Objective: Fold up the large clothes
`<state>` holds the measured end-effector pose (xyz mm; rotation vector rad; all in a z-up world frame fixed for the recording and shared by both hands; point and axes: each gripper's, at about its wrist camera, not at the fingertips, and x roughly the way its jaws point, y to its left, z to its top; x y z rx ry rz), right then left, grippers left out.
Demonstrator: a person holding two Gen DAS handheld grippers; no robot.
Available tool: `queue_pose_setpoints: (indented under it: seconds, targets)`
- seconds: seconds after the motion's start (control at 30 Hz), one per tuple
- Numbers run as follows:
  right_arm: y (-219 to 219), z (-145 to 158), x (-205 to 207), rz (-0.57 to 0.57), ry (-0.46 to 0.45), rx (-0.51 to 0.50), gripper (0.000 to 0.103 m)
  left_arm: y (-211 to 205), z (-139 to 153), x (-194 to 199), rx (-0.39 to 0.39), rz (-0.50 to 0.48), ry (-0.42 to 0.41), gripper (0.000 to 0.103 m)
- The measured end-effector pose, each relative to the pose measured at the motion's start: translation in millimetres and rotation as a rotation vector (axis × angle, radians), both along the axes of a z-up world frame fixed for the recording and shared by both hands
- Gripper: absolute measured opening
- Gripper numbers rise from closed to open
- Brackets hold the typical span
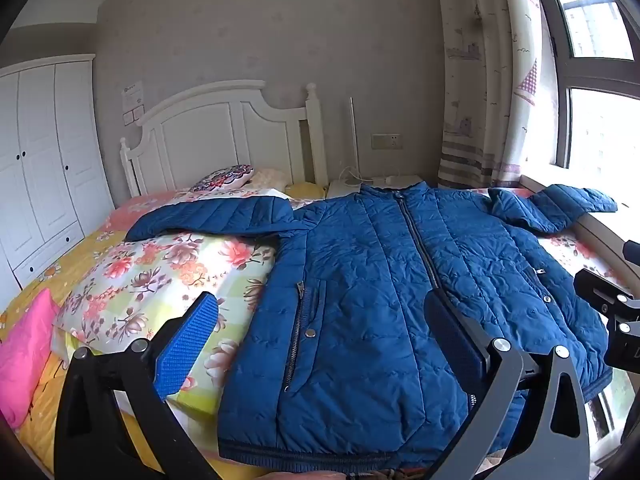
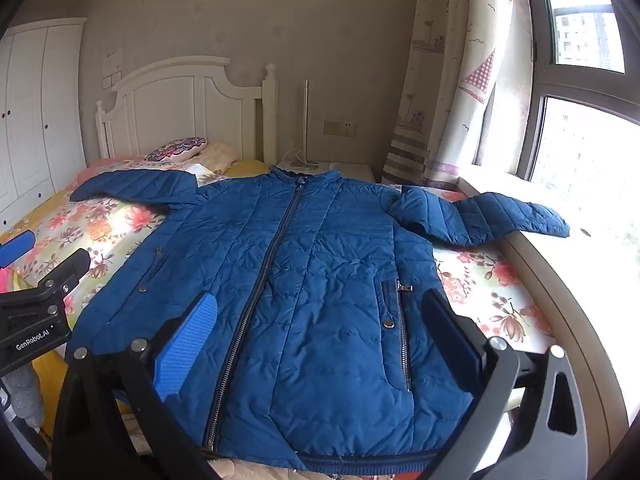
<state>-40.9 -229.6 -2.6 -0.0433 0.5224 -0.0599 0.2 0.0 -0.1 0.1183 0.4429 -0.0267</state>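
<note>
Blue jacket [image 2: 320, 280] lies spread flat on bed [image 2: 488, 280].

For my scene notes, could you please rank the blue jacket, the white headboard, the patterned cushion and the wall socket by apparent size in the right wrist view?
1. blue jacket, though it lies nearest the camera
2. white headboard
3. patterned cushion
4. wall socket

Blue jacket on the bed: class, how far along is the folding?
Done: the blue jacket lies flat, zipped, front up on the floral bedspread, sleeves spread. In hand: nothing; the left claw and right claw are open above its hem. Left: every fold, sleeves first.
</note>
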Motion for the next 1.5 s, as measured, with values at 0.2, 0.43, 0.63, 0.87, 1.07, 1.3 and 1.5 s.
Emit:
queue_pose_setpoints:
  seconds: [0.2,0.43,0.63,0.87,1.07,1.3,1.5]
  targets:
    - [-1.0,-0.1,1.2,-0.002,0.007,0.01,0.101,0.1,0.1,-0.7,0.003,0.006,-0.004,0.099]
    - [-2.9,0.6,0.4,0.0,0.007,0.015,0.101,-1.9,-2.8,-0.4,0.003,0.005,0.005,0.099]
    - [-0.6,-0.7,0.6,0.003,0.006,0.014,0.101,1.3,-3.4,1.1,0.001,0.005,0.007,0.099]
    - [0.3,-0.4,-0.3,0.003,0.006,0.014,0.101,2.3,-3.7,0.7,0.0,0.006,0.008,0.099]
    - [1.7,0.3,-1.6,0.005,0.002,0.015,0.101,2.1,-3.5,1.2,0.0,0.006,0.009,0.099]
    - [0.8,0.4,-0.2,0.009,0.002,0.017,0.101,2.2,-3.0,1.3,0.0,0.006,0.011,0.099]
    - [0.7,0.1,-0.6,0.009,0.004,0.02,0.101,3.9,-6.7,0.6,-0.002,0.007,0.012,0.099]
